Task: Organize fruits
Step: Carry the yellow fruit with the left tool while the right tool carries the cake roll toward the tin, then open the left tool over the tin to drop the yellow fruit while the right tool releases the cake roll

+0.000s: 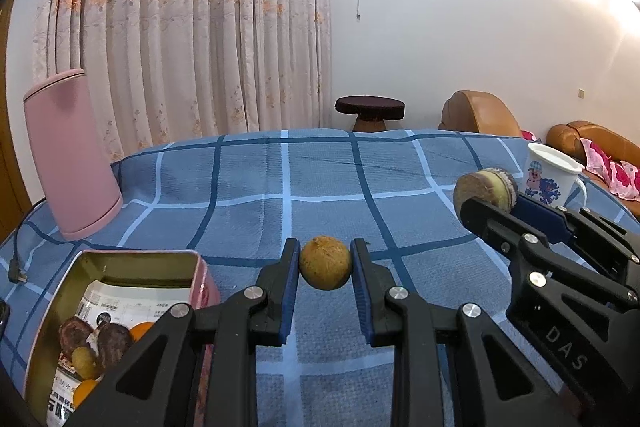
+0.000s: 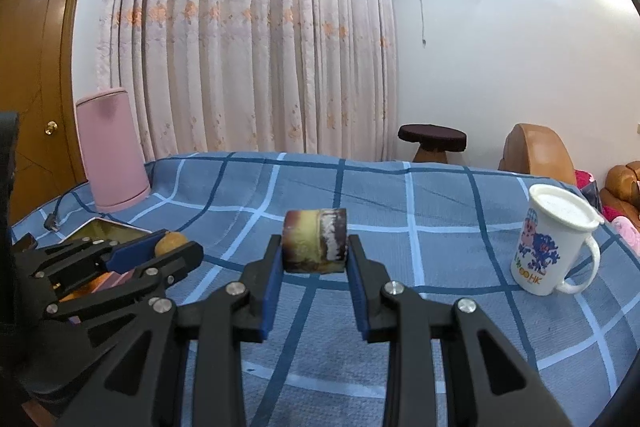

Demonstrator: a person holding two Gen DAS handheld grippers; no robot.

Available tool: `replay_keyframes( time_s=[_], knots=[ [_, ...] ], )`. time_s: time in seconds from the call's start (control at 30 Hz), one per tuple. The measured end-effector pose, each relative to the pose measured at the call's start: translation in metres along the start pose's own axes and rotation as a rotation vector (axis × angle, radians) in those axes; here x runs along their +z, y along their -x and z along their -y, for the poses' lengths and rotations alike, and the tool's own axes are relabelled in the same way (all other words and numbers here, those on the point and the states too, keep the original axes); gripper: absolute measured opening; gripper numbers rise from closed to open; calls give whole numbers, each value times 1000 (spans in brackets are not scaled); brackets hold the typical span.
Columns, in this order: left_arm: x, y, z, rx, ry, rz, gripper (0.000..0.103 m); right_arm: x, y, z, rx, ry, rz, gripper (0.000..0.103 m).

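Note:
My left gripper [image 1: 325, 259] is shut on a small round yellow-brown fruit [image 1: 325, 262], held above the blue checked cloth. My right gripper [image 2: 314, 251] is shut on a short cylinder of sugarcane [image 2: 315, 246] with a purple skin and yellowish flesh. In the left wrist view the right gripper [image 1: 486, 201] shows at the right with the sugarcane piece [image 1: 485, 190]. In the right wrist view the left gripper [image 2: 172, 249] shows at the left with the round fruit [image 2: 170, 243]. A pink tin box [image 1: 200, 267] at the lower left holds several fruits on a printed paper.
A pink kettle [image 1: 70, 155] stands at the back left, its cable [image 1: 18, 267] trailing on the cloth. A white lidded mug [image 2: 554, 239] with a cartoon print stands at the right. Beyond the table are curtains, a dark stool [image 1: 370, 109] and a brown sofa [image 1: 592, 143].

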State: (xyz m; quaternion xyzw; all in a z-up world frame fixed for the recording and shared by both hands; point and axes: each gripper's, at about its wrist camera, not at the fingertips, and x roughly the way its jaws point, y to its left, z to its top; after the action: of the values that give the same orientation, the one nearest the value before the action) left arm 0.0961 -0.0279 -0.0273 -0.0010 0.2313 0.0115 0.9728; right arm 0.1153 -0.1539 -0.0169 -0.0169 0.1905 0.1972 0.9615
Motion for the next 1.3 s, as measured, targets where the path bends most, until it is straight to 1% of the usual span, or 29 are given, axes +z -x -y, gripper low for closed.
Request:
replay_keyframes(
  time_s=[0.27,0.53,0.77,0.9,1.13,1.3],
  knots=[
    [-6,19,-15,-19,27,12,27,-1,2,-8,21,-17,-14,33],
    [-4,42,-38,-15,62,19,27,1,2,-25,83,-39,-34,33],
    [-2,60,-57,23,67,24,27,15,3,-49,150,-23,-23,33],
    [-2,69,-73,58,70,21,27,24,3,-68,198,-12,-19,33],
    [-7,79,-105,113,92,-7,27,37,3,-103,271,30,-20,33],
    [-13,84,-123,139,109,-27,27,41,1,-131,322,66,-31,33]
  ],
)
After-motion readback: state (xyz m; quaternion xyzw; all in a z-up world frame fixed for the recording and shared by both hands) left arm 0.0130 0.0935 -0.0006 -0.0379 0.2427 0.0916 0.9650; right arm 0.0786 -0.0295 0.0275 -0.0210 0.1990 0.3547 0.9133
